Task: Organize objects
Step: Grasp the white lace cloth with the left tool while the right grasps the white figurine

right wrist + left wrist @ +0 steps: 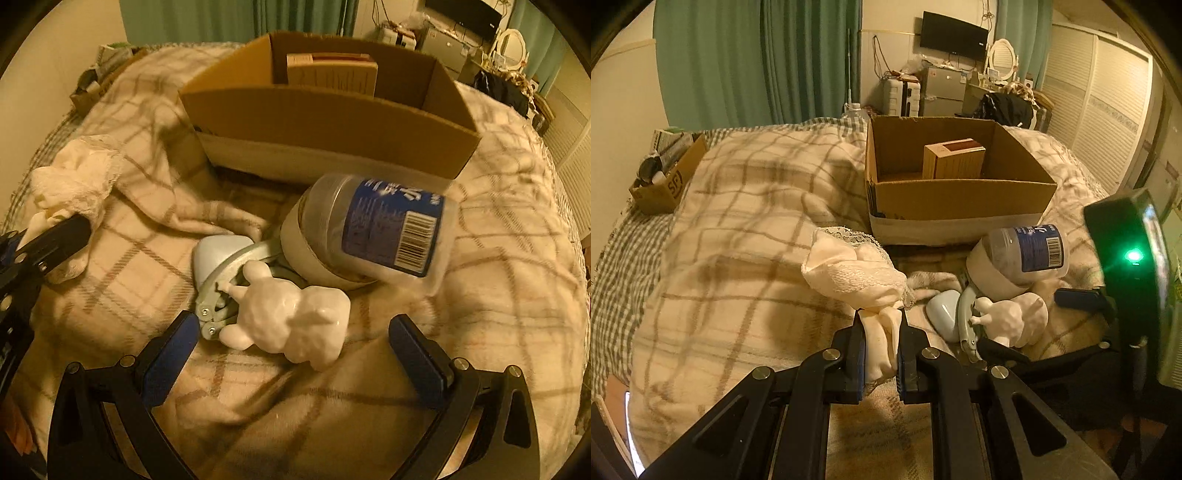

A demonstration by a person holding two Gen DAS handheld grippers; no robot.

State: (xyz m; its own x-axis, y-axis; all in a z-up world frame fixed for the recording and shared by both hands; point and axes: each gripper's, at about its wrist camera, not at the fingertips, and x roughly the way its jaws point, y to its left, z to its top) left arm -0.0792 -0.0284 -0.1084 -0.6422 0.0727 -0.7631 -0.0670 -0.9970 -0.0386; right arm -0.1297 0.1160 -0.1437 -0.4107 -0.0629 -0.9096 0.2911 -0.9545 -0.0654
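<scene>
My left gripper (pixel 880 325) is shut on a cream lace-trimmed cloth (pixel 855 273) and holds it above the plaid blanket; the cloth also shows in the right wrist view (pixel 77 173). My right gripper (pixel 291 336) is open, its jaws either side of a white figurine (pixel 291 321) lying on the bed. Beside it lie grey tongs with a pale blue piece (pixel 218 258), a tape roll (pixel 299 243) and a blue-labelled plastic bottle (pixel 384 229). An open cardboard box (pixel 960 199) stands behind, holding a small tan carton (pixel 953 158).
A plaid blanket (pixel 746 221) covers the bed. A small cardboard box of items (pixel 661 177) sits at the bed's far left. Green curtains, a TV, drawers and a mirror stand at the back wall. The right gripper's body (pixel 1126 266) is at right.
</scene>
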